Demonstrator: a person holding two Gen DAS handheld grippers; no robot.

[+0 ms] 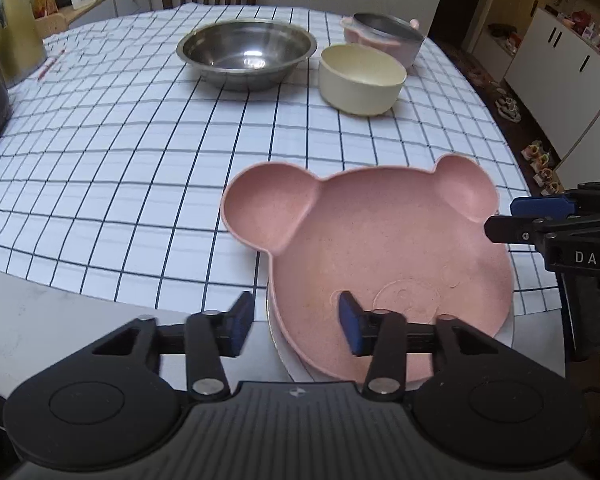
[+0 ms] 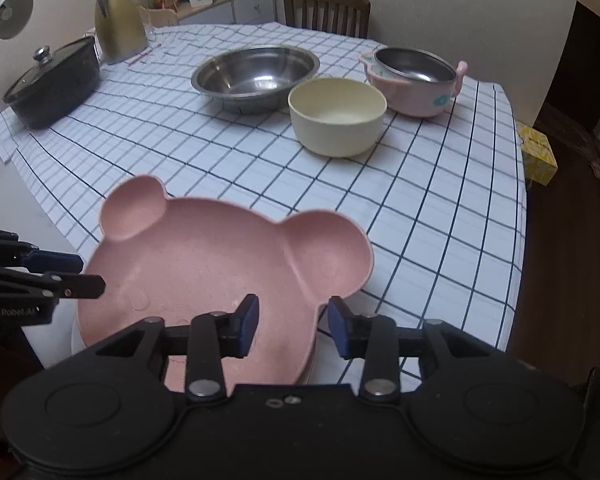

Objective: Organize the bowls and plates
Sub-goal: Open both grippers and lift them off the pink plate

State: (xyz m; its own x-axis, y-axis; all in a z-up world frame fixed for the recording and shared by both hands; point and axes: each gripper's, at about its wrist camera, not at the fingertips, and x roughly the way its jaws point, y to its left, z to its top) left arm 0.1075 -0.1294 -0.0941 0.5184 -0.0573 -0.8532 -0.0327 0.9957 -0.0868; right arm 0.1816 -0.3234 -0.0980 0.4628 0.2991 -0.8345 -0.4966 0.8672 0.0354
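The bench (image 2: pixel 440 208) carries a steel bowl (image 2: pixel 256 76) and cream bowl (image 2: pixel 336 116) at its far side. Near its front edge, the pink bear plate (image 1: pixel 380 240) rests on a white plate (image 1: pixel 296 364); a careless nudge may slide it off. The left gripper (image 1: pixel 296 322) and right gripper (image 2: pixel 293 326) both stand spread astride its rim, pinching nothing.

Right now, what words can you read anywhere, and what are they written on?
"DAS": on the right claw, seen from the left camera.
"GenRobot.AI": on the left claw, seen from the right camera.
Yellow tissue box: print too blurred to read.
Sideboard clutter: labels too small to read.
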